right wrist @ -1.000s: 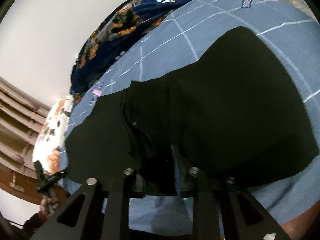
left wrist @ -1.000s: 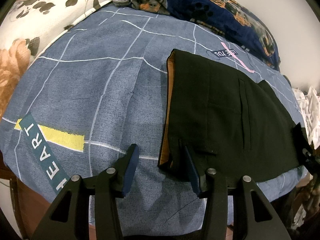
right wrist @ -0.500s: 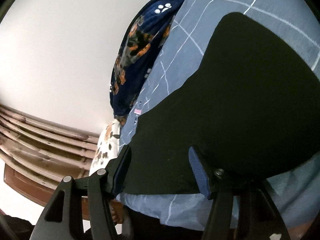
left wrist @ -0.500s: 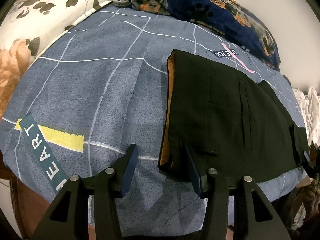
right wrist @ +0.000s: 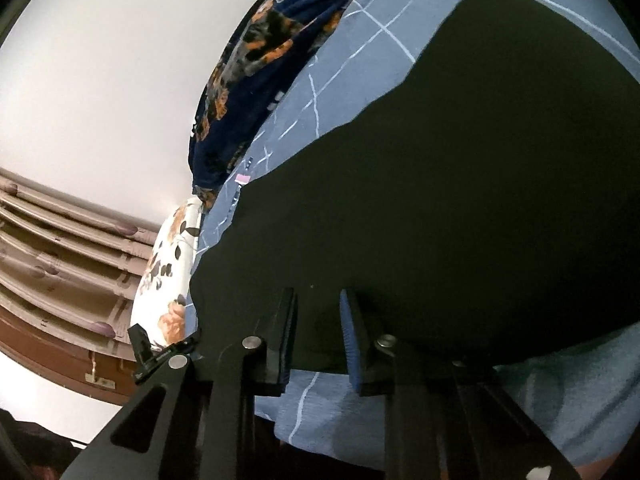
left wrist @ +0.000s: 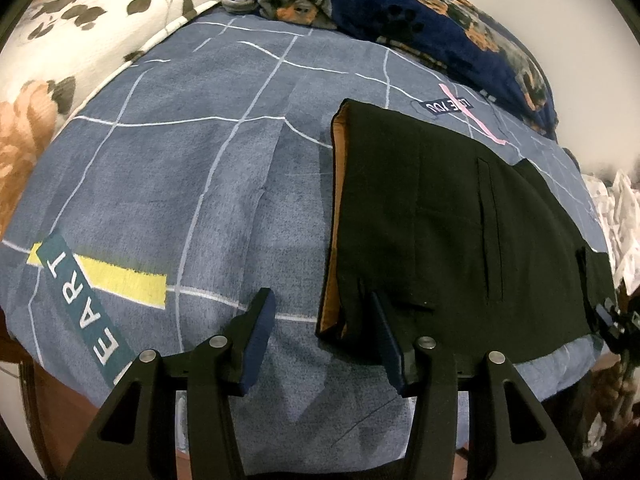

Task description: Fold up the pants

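The black pants (left wrist: 440, 216) lie flat on a blue-grey bedsheet (left wrist: 192, 184), with the tan-lined waistband at their left edge. My left gripper (left wrist: 320, 312) is open and empty, its fingers straddling the near waistband corner just above the sheet. In the right wrist view the pants (right wrist: 460, 184) fill most of the frame as a flat black sheet. My right gripper (right wrist: 318, 312) hovers at the pants' near edge with its jaws partly open and nothing between them. The right gripper also shows at the far right of the left wrist view (left wrist: 612, 320).
A navy dog-print blanket (left wrist: 420, 20) is heaped along the far edge of the bed. A white floral pillow (left wrist: 72, 40) lies at the far left. White crumpled cloth (left wrist: 616, 208) sits at the right. A wooden headboard (right wrist: 60, 264) shows beyond the bed.
My right gripper let go of the bunched pants fabric, opened wide, then narrowed, and the pants now lie flat. My left gripper has stayed in place, open.
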Demonstrator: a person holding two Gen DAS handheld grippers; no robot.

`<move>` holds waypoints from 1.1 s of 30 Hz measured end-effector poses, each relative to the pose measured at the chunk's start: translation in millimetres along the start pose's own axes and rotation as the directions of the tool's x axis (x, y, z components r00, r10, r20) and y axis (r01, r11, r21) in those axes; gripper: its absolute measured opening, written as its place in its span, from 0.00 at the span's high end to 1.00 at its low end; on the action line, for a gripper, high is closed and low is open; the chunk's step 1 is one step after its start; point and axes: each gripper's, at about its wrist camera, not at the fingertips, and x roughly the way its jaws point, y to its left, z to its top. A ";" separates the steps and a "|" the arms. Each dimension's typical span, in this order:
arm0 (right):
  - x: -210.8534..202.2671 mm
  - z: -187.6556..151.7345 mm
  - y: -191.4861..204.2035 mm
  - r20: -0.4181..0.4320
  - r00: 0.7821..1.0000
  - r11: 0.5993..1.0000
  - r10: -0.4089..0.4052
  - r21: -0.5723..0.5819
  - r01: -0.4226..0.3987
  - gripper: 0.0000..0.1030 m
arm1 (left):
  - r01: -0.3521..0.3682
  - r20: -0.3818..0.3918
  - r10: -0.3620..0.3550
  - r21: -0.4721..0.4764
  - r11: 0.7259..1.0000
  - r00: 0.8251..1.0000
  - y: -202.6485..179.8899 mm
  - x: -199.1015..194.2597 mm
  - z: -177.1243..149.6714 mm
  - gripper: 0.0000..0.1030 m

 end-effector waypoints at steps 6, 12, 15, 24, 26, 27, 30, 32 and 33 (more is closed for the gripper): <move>-11.5 8.0 31.8 0.023 0.999 0.996 0.044 -0.075 -0.042 0.73 | 0.085 -0.015 -0.085 0.036 0.996 0.996 1.2 -3.7 8.9 0.51; 5.5 5.1 45.9 -0.010 0.998 0.996 0.054 -0.067 -0.055 0.60 | 0.209 -0.113 -0.191 0.169 0.963 0.975 -12.8 14.5 30.0 0.51; 13.7 1.3 48.3 -0.024 0.998 0.997 0.057 -0.055 -0.058 0.60 | 0.216 -0.127 -0.194 0.189 0.958 0.973 -13.4 22.7 41.8 0.47; 28.3 -2.4 53.8 -0.024 0.996 0.997 0.080 -0.004 -0.080 0.50 | 0.277 -0.140 -0.249 0.248 0.928 0.958 -24.3 44.1 70.8 0.36; 32.0 -4.4 55.2 -0.028 0.996 0.996 0.084 0.002 -0.084 0.49 | 0.273 -0.122 -0.249 0.247 0.930 0.961 -25.4 45.9 73.5 0.37; 34.8 -5.3 57.0 -0.033 0.996 0.996 0.084 0.002 -0.084 0.49 | 0.272 -0.113 -0.251 0.244 0.931 0.961 -25.7 46.5 74.0 0.43; 42.0 -7.5 62.0 -0.047 0.995 0.996 0.088 -0.007 -0.089 0.48 | 0.269 -0.091 -0.256 0.202 0.942 0.962 -28.1 42.9 75.1 0.61; 44.6 -8.6 64.0 -0.053 0.994 0.995 0.094 -0.012 -0.095 0.48 | 0.273 -0.062 -0.267 0.164 0.948 0.962 -31.1 30.6 77.0 0.69; 46.6 -8.0 65.3 -0.056 0.993 0.995 0.101 -0.013 -0.102 0.48 | 0.283 -0.046 -0.280 0.149 0.947 0.959 -37.2 21.7 78.2 0.74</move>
